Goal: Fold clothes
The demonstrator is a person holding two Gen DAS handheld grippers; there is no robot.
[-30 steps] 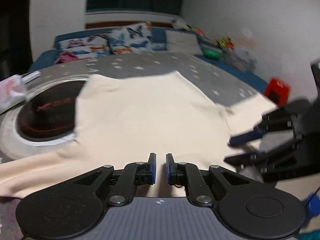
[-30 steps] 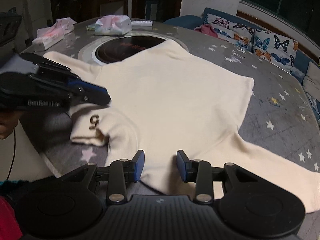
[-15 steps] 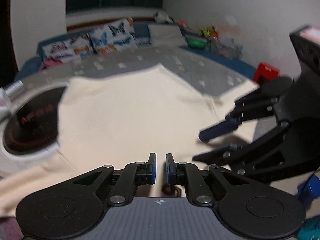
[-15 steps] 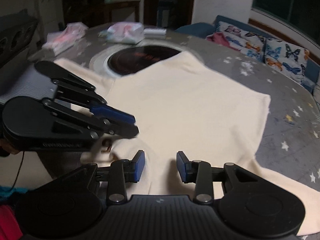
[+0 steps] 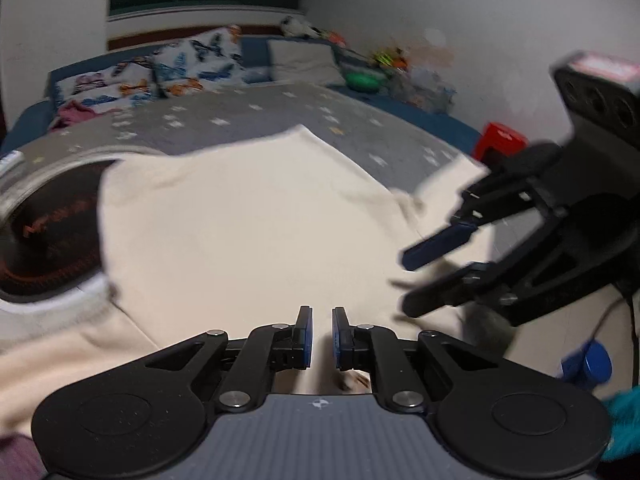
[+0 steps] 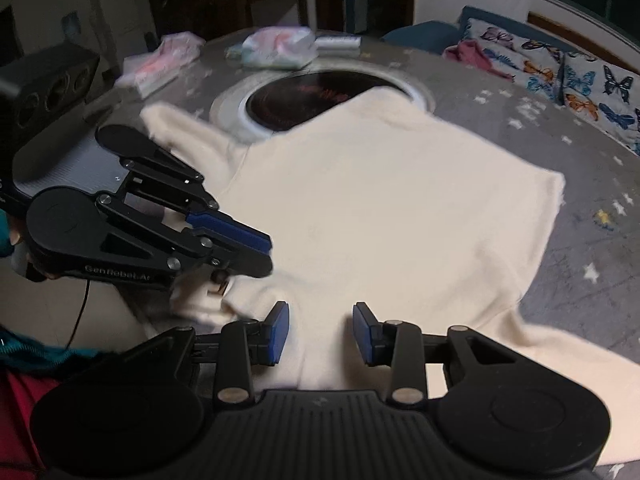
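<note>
A cream sweater point(image 5: 240, 220) point(image 6: 380, 220) lies spread flat on the round grey star-print table point(image 6: 592, 240), one shoulder overlapping the dark hob point(image 6: 304, 96). My left gripper point(image 5: 320, 332) point(image 6: 266, 258) hovers just over the collar and its label point(image 6: 218, 286). It is nearly shut, with only a narrow slit between the pads and nothing gripped. My right gripper point(image 6: 320, 330) point(image 5: 406, 282) is open above the near edge of the sweater, close beside the left one, with no cloth pinched. One sleeve point(image 6: 560, 352) trails off to the right.
Tissue packs point(image 6: 276, 48) point(image 6: 160, 60) sit at the table's far side behind the hob point(image 5: 52, 232). A blue sofa with butterfly cushions point(image 5: 180, 68) runs along the wall. A red stool point(image 5: 500, 140) stands past the table edge.
The two grippers have drawn closer together over the collar end of the sweater. Neither has changed its opening. The sweater lies as before.
</note>
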